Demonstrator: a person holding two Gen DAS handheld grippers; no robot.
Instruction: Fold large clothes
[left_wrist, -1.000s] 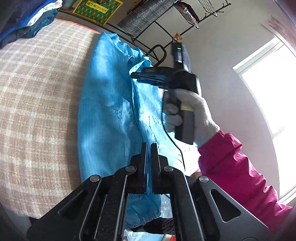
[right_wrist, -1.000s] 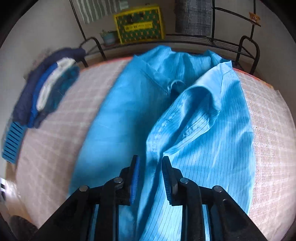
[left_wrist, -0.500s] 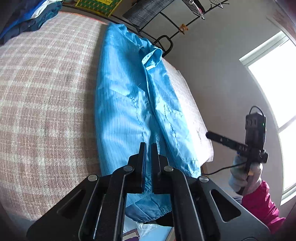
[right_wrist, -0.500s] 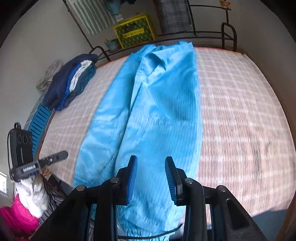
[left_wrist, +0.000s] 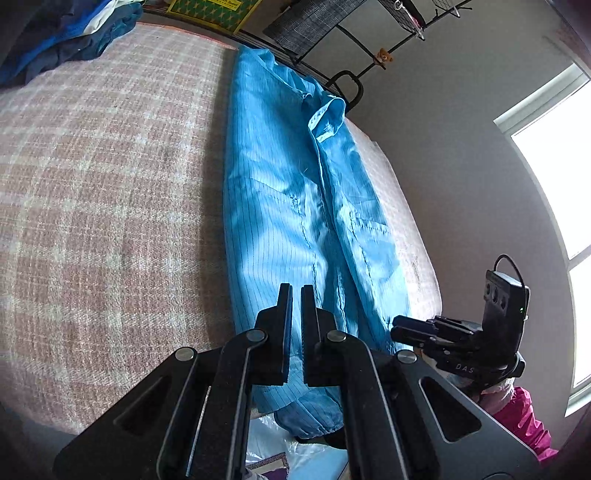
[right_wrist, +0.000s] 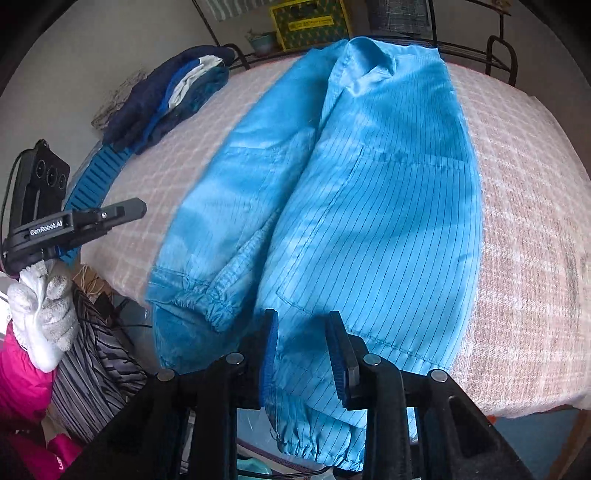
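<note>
Checked bedding covers the bed (right_wrist: 524, 192), where the blue garment (right_wrist: 369, 206) lies lengthwise, its hem and cuffs spilling over the near edge. My left hand-held gripper (left_wrist: 296, 295) is pressed together, empty. My right hand-held gripper (right_wrist: 303, 325) is closing above the hem, gripping nothing yet. I reckon the slippery cloth could slide off that edge if I catch only one layer.

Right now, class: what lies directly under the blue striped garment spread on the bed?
The blue garment rests on a pink-and-white checked blanket. The blanket beneath the cloth is hidden; the hem hangs over the bed's near edge.
</note>
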